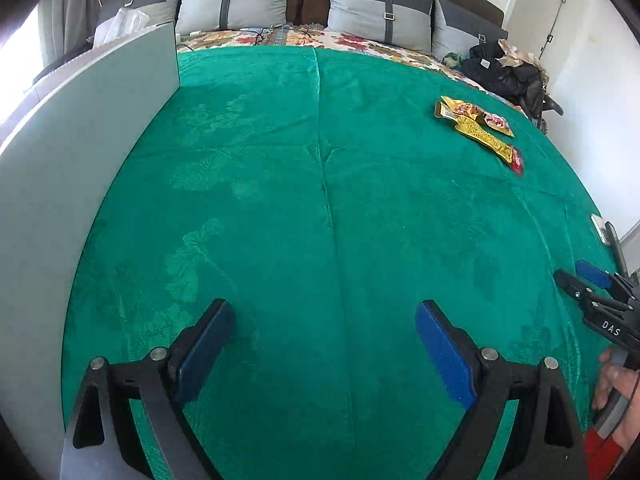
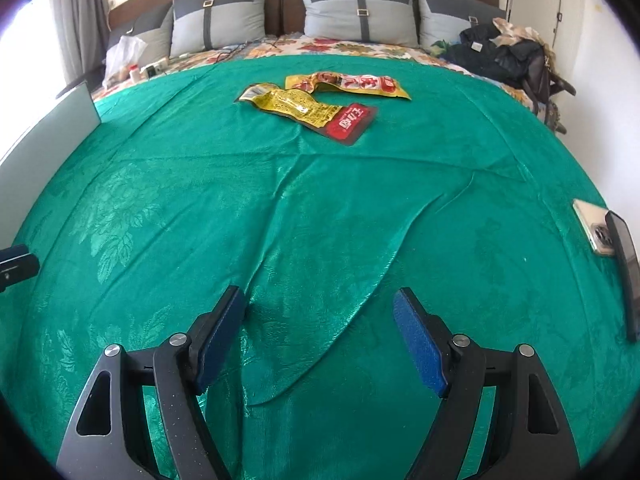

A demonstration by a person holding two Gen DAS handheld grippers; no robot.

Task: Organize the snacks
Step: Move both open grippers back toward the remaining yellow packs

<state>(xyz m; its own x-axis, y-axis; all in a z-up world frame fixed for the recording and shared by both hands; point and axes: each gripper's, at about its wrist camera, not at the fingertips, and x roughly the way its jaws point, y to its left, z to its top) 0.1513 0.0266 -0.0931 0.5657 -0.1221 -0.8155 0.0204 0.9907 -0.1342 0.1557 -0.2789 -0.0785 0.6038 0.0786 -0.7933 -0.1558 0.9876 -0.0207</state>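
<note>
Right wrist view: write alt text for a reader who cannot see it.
Two snack packets, yellow and red, lie overlapping on a green bedspread, well beyond the open, empty right gripper. Grey pillows line the headboard, and a phone lies at the right edge.

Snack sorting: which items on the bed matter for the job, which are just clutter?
Job:
- yellow snack packet
- yellow-and-red snack packet
- grey box, possibly the bin

Lying about:
- phones at the right edge
- pillows
- dark clothes pile
- white plastic bag
</note>
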